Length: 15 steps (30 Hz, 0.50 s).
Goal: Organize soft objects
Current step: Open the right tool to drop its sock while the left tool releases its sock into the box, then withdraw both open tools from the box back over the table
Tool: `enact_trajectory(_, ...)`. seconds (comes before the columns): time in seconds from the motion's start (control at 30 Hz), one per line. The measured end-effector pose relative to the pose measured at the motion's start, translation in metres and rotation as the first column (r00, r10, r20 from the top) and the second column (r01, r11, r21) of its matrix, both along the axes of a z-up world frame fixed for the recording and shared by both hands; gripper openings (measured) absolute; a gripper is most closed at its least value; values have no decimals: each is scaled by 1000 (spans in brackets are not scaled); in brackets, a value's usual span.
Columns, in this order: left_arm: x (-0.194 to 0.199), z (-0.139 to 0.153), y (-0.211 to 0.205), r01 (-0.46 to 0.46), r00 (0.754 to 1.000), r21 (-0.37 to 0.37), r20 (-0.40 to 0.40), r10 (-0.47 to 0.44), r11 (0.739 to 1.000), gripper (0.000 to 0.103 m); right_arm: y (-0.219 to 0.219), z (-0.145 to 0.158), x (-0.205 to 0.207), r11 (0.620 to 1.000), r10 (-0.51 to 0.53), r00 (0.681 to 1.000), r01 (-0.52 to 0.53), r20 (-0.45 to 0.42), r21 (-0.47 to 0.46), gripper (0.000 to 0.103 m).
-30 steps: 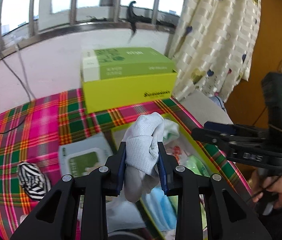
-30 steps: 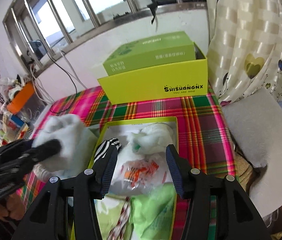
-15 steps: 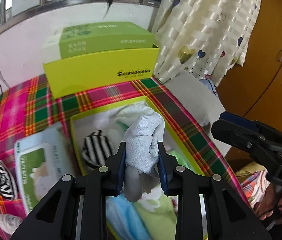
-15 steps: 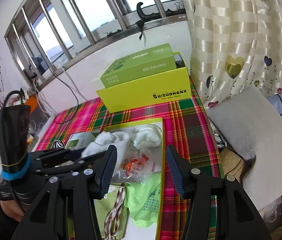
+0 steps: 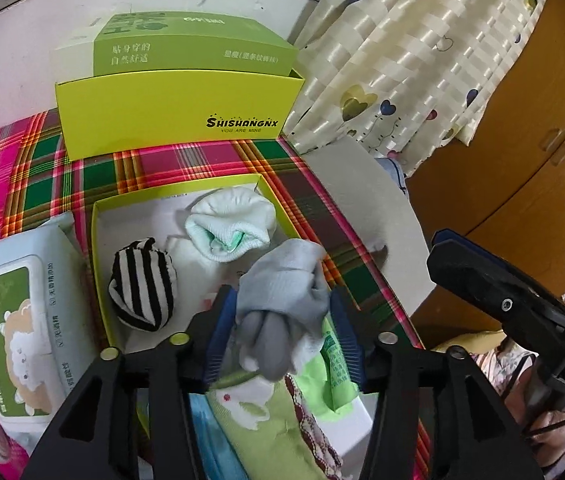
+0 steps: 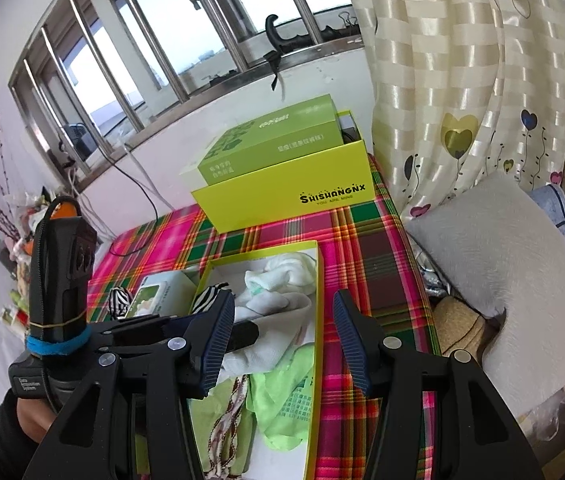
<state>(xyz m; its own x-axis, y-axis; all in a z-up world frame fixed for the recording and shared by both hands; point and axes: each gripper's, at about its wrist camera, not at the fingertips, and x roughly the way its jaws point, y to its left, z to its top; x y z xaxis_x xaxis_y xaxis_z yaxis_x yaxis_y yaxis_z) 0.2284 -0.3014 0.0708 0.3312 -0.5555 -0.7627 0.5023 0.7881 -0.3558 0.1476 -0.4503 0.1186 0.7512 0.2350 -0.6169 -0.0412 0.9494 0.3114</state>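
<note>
The left gripper is letting go: its jaws are opening around the grey sock bundle, over the yellow tray's near end. Next, pull clear. The right gripper hovers with jaws apart, empty.

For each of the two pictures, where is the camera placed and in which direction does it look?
Left wrist: sits on the left gripper, looks down into the open yellow box; jaws opening around the grey sock; the right gripper shows at the side.
Right wrist: sits on the right gripper, jaws empty, faces the window; the left gripper and a hand show.
Shared: box, plaid cloth, curtain.
</note>
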Motion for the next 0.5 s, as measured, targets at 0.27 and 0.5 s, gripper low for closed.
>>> enact_trajectory(0.27,-18,23,20,-12,996,-19,84,14,1000,52,8,7,-13,1000,4,1000,-4,18,-3,51)
enact_trajectory(0.5,-50,50,51,-43,979,-28,197,48,999,52,29,15,-32,999,36,999,-36,40,-19,51)
